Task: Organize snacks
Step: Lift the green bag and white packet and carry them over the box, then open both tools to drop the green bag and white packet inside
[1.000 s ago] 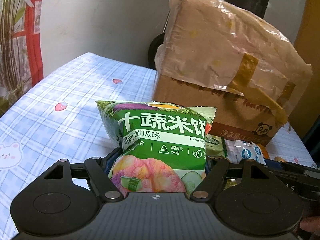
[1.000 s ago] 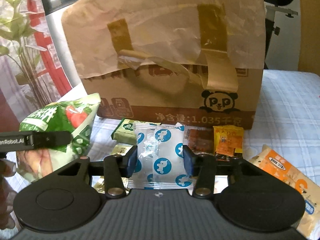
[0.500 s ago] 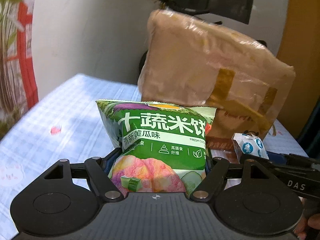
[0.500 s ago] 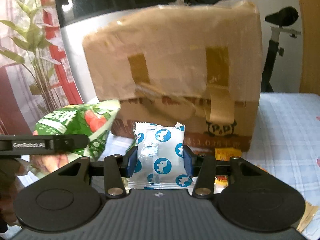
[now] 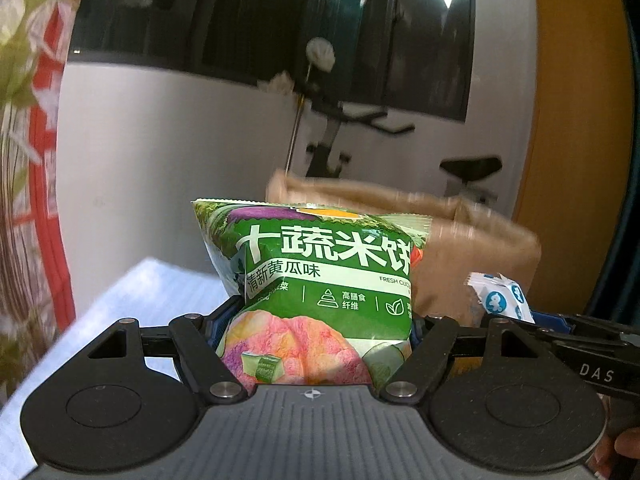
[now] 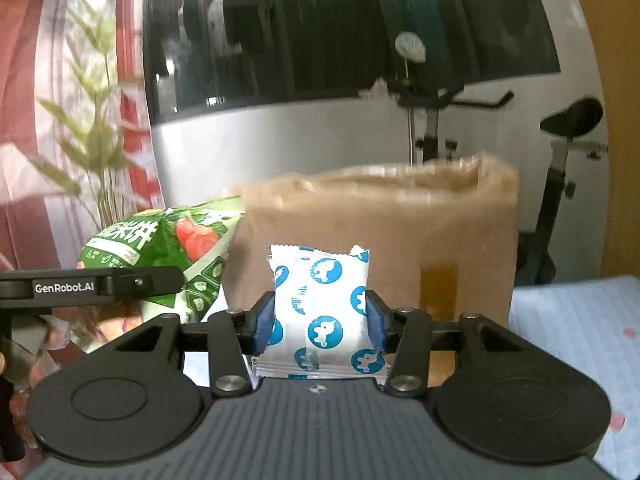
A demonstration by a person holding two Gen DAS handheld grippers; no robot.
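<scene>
My left gripper [image 5: 320,320] is shut on a green rice cracker bag [image 5: 320,272], held upright in the air. The bag also shows in the right wrist view [image 6: 168,248] at the left. My right gripper [image 6: 320,320] is shut on a white packet with blue circles [image 6: 320,304], also seen in the left wrist view [image 5: 500,296] at the right. Both are raised near the top rim of the brown cardboard box [image 6: 380,240] lined with plastic, which stands just beyond them [image 5: 472,248].
The blue checked tablecloth [image 6: 572,340] lies to the right of the box and also shows in the left wrist view [image 5: 132,296]. An exercise bike [image 6: 560,160] stands behind the box. A plant [image 6: 92,140] and red-patterned curtain are at the left.
Both grippers have risen with their snacks from table level to about the height of the box's top rim. The loose snacks on the table have dropped out of view.
</scene>
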